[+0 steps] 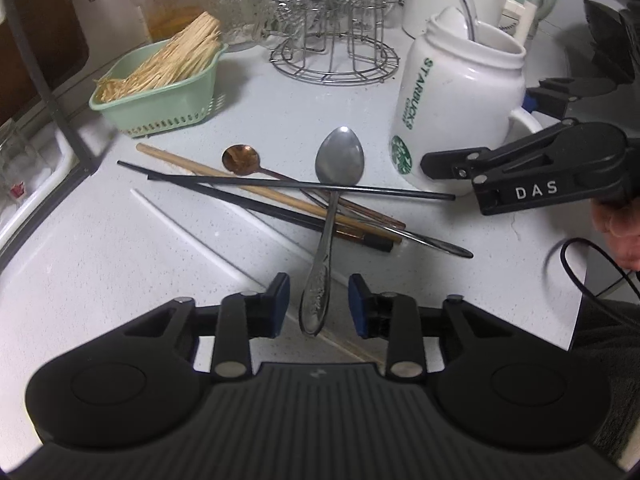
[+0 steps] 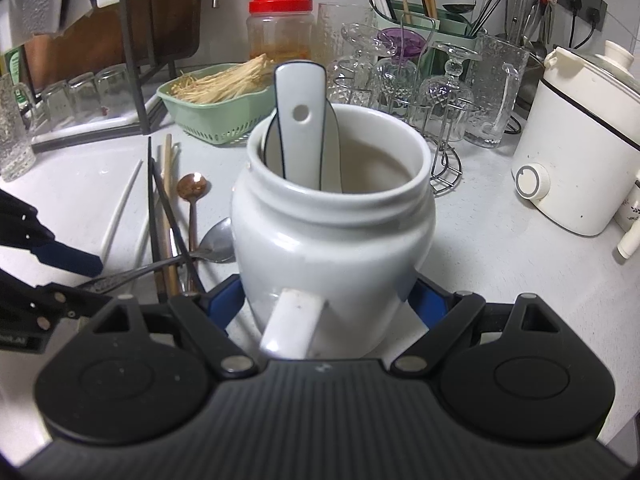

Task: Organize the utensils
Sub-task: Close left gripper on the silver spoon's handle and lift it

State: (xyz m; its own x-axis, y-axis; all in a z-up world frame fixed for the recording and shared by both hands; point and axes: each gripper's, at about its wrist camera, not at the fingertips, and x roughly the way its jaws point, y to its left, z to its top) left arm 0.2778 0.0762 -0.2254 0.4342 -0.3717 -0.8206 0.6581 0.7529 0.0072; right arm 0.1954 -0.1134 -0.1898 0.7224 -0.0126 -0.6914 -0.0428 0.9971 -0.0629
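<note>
A steel spoon lies on the white counter across black chopsticks, a wooden chopstick and a small copper spoon. My left gripper is low over the counter and straddles the steel spoon's handle. Its blue pads stand clear of the handle on both sides, so it is open. My right gripper is shut on the white Starbucks mug, which stands upright beside the pile. A white ceramic spoon leans inside the mug.
A green basket of thin sticks, a red-lidded jar and a wire rack with glasses stand behind the pile. A white electric pot is to the right. A white chopstick lies at the left, a black cable by the counter edge.
</note>
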